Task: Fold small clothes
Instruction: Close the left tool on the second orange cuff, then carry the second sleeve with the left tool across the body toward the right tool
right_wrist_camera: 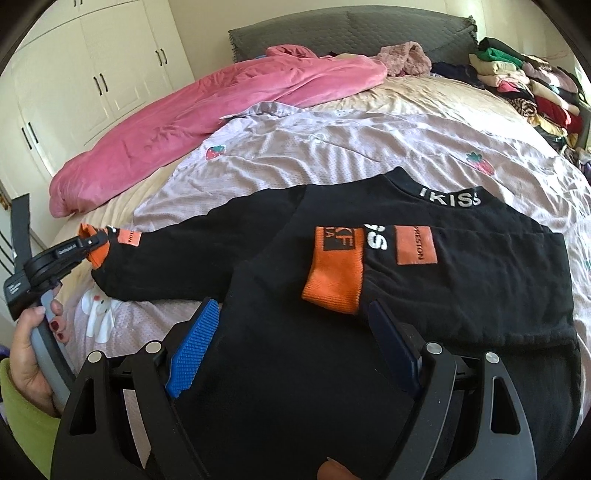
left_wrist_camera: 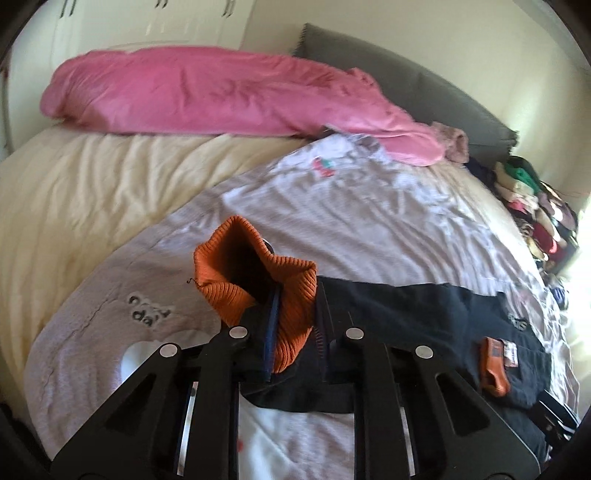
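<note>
Black sweatshirt (right_wrist_camera: 461, 280): lies flat on the lilac printed sheet (right_wrist_camera: 332, 155), collar lettered "IKISS" pointing away toward the grey headboard (right_wrist_camera: 351, 29), hem toward the right wrist camera; body's long axis runs near to far. One sleeve is folded across the chest, its orange cuff (right_wrist_camera: 334, 284) lying by the orange patch (right_wrist_camera: 415, 245). The other sleeve (right_wrist_camera: 177, 251) stretches straight out to the left, its long axis crosswise to the body.

Left gripper (left_wrist_camera: 275, 325): closed onto the outstretched sleeve's orange cuff (left_wrist_camera: 255, 280), which stands up, mouth open.

Right gripper (right_wrist_camera: 291, 343): fingers spread wide over the lower body of the garment, gripping nothing.

Also present: pink blanket (right_wrist_camera: 192, 110) along the far left; stack of folded clothes (right_wrist_camera: 524, 88) at the far right.
</note>
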The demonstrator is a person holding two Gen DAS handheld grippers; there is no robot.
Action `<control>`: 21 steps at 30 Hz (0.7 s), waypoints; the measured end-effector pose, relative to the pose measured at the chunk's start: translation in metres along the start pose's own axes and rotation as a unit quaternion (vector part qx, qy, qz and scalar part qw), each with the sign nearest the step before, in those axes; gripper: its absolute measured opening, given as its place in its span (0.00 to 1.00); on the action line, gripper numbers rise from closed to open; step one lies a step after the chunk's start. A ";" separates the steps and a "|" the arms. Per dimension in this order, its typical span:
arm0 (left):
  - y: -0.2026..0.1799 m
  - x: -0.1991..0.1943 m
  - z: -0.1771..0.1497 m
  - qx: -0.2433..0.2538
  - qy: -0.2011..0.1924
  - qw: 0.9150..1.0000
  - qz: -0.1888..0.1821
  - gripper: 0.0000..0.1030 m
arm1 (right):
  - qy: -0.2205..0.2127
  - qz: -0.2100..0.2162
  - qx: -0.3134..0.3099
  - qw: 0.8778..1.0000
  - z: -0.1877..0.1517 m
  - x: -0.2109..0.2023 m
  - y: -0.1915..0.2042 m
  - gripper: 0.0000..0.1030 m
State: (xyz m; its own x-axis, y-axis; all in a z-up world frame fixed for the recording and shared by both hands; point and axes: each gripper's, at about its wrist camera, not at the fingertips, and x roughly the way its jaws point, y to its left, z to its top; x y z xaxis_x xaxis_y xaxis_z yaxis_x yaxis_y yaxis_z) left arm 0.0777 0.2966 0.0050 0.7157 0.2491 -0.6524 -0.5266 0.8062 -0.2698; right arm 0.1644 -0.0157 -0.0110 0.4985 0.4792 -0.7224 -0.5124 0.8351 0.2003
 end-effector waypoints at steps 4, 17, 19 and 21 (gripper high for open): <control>-0.015 -0.009 -0.001 0.007 -0.005 0.999 -0.042 0.10 | -0.003 -0.003 0.006 1.000 -0.003 -0.005 -0.006 0.80; -0.059 -0.038 -0.010 0.028 -0.012 0.987 -0.155 0.09 | -0.006 -0.024 0.043 0.999 -0.015 -0.023 -0.045 0.80; -0.067 -0.046 -0.013 0.038 -0.021 0.986 -0.162 0.09 | -0.008 -0.028 0.050 0.998 -0.017 -0.027 -0.051 0.80; -0.076 -0.050 -0.016 0.044 -0.020 0.983 -0.176 0.09 | -0.011 -0.031 0.056 0.998 -0.019 -0.031 -0.057 0.80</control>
State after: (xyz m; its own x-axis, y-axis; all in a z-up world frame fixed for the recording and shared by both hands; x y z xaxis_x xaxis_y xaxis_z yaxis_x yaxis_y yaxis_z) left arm 0.0744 0.2146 0.0463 0.8649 -0.0337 -0.5007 -0.2031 0.8889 -0.4106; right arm 0.1652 -0.0836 -0.0121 0.5430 0.4305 -0.7210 -0.3993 0.8877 0.2293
